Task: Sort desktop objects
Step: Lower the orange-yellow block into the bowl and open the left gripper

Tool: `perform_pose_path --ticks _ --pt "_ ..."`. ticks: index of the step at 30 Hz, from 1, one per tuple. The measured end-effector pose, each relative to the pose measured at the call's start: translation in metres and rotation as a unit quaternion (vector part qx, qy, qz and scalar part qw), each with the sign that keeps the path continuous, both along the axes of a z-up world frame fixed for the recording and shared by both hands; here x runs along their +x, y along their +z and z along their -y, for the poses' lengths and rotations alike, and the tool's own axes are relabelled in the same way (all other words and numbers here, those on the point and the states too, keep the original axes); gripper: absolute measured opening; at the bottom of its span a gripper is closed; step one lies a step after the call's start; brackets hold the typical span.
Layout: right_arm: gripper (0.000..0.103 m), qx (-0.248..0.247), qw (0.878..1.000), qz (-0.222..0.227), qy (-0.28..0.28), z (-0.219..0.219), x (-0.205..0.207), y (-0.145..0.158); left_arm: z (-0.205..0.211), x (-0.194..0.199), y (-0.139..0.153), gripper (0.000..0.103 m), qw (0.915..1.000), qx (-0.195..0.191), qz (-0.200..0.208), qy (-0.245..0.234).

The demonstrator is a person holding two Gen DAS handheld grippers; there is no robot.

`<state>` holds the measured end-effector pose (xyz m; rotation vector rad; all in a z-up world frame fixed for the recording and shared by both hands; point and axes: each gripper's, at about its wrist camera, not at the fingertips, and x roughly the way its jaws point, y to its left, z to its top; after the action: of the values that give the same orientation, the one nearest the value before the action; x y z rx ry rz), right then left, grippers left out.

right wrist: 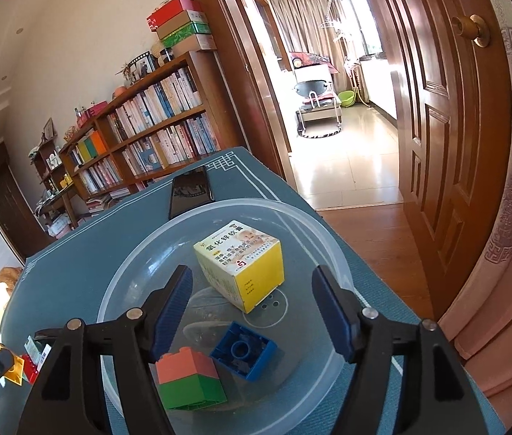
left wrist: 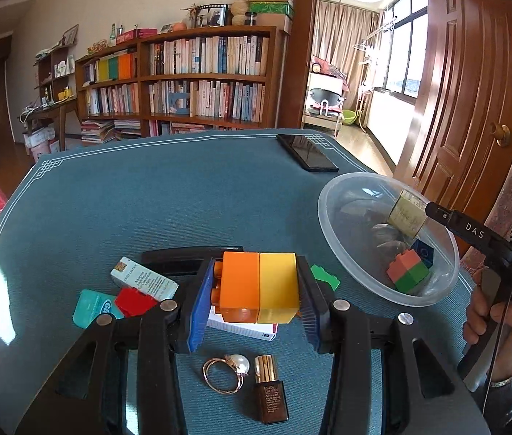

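A blue cloth-covered table (left wrist: 169,195) filled the middle of both views. On it, at the right of the left wrist view, sat a clear plastic bowl (left wrist: 332,217), which took up the lower centre of the right wrist view. Inside the bowl lay a yellow-and-white medicine box (right wrist: 241,268), tilted on one edge, a blue brick (right wrist: 243,349) lying underside up, and an orange-and-green brick (right wrist: 190,377).

The left gripper (left wrist: 254,295) was clamped on an orange-and-yellow brick pair (left wrist: 259,286), its blue pads pressing both sides, at the centre of its own view. The right gripper (right wrist: 252,311) hung over the bowl with its fingers spread wide and nothing between them; the medicine box sat just beyond them.

A black phone (left wrist: 306,152) lay at the far edge of the table. At the lower left of the left view lay a red brick (left wrist: 134,301), touching a white cosmetics box (left wrist: 143,281). A brown serum bottle (left wrist: 270,391) and a pearl ring (left wrist: 225,371) lay side by side at the bottom.
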<state>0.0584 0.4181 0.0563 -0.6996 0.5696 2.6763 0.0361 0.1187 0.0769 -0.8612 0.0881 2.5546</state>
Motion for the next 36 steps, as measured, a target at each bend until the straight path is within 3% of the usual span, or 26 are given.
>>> perform_pose_path --ticks 12,22,25,27,28,36 --pt "0.079 0.029 0.999 -0.023 -0.032 0.003 0.012 0.009 -0.087 -0.025 0.008 0.046 0.997 0.002 0.004 -0.077" --pt "0.079 0.043 0.996 -0.011 -0.079 -0.005 0.019 0.009 -0.138 -0.038 -0.003 0.046 0.9949 -0.001 0.023 -0.098" --pt "0.08 0.04 0.996 0.0 -0.082 -0.007 0.018 0.007 -0.142 -0.04 -0.004 0.05 0.9947 0.0 0.035 -0.097" --pt "0.08 0.039 0.996 0.005 -0.083 -0.008 0.018 0.005 -0.14 -0.038 -0.003 0.069 0.9953 0.006 0.031 -0.092" --pt "0.08 0.04 0.996 0.007 -0.083 -0.009 0.018 0.005 -0.137 -0.037 -0.001 0.071 0.9958 0.009 0.025 -0.088" --pt "0.081 0.047 0.996 0.009 -0.076 -0.003 0.017 0.003 -0.108 -0.034 0.005 0.073 0.9982 0.027 0.023 -0.049"
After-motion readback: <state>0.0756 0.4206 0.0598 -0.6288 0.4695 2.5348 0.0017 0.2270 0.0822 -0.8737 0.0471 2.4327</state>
